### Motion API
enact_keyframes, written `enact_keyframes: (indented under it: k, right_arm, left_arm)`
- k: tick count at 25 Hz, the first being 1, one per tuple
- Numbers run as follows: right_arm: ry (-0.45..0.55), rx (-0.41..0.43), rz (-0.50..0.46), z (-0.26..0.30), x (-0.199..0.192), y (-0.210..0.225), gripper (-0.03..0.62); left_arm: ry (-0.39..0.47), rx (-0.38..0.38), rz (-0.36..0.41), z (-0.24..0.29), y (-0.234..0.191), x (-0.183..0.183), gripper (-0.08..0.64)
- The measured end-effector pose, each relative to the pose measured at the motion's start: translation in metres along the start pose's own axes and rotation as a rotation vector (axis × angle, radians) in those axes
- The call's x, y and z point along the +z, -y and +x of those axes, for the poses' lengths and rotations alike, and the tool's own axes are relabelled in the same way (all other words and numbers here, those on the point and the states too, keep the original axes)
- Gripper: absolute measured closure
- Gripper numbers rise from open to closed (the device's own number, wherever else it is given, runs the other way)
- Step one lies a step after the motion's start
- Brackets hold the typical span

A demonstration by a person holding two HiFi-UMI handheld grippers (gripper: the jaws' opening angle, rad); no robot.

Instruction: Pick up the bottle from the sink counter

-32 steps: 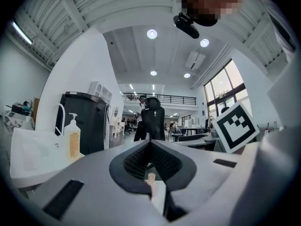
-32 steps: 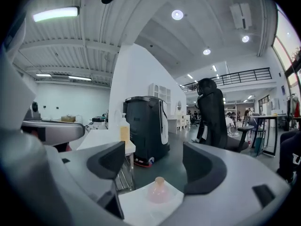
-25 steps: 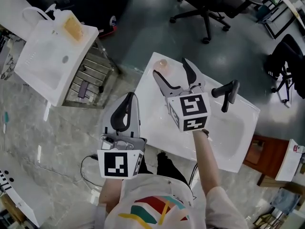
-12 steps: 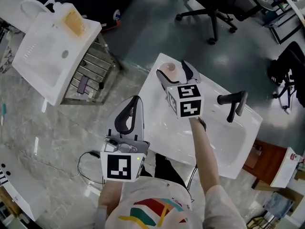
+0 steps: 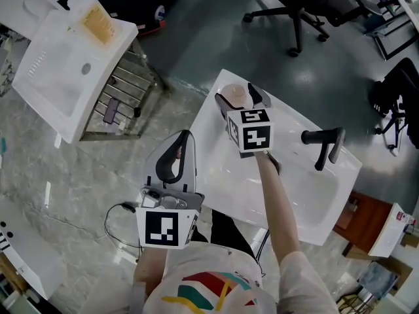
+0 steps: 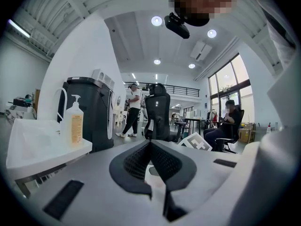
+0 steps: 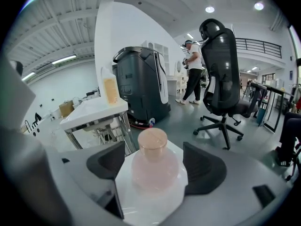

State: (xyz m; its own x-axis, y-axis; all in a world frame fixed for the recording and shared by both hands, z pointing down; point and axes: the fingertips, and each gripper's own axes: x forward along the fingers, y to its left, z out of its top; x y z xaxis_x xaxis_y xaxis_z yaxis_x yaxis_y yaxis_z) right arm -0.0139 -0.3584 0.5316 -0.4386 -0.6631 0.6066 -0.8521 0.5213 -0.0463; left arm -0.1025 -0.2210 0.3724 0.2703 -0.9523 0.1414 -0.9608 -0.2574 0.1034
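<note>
A small round pink bottle (image 7: 154,169) with a peach cap stands at the far corner of the white sink counter (image 5: 216,169). In the head view the bottle (image 5: 233,95) shows between the fingers of my right gripper (image 5: 236,99). That gripper (image 7: 155,160) is open, one jaw on each side of the bottle, with a gap on both sides. My left gripper (image 5: 175,157) hangs shut and empty off the counter's left edge, over the floor. In its own view the left gripper (image 6: 151,160) points out into the room.
A black faucet (image 5: 323,142) stands on the counter's right part beside the basin. A second white sink (image 5: 62,70) with a pump bottle (image 5: 97,26) stands at the far left on a metal frame. An office chair (image 5: 294,8) is beyond the counter.
My right gripper has moved forward along the counter, so its open jaws now stand on both sides of the bottle. The left gripper has hardly moved.
</note>
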Motion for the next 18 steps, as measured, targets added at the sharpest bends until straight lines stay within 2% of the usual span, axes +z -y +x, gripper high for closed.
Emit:
enact_keyframes:
  k: [18]
  right_arm:
    - [-0.073, -0.045, 0.033, 0.031, -0.031, 0.005, 0.215]
  left_arm:
    - [-0.027, 0.005, -0.019, 0.002, -0.012, -0.014, 0.541]
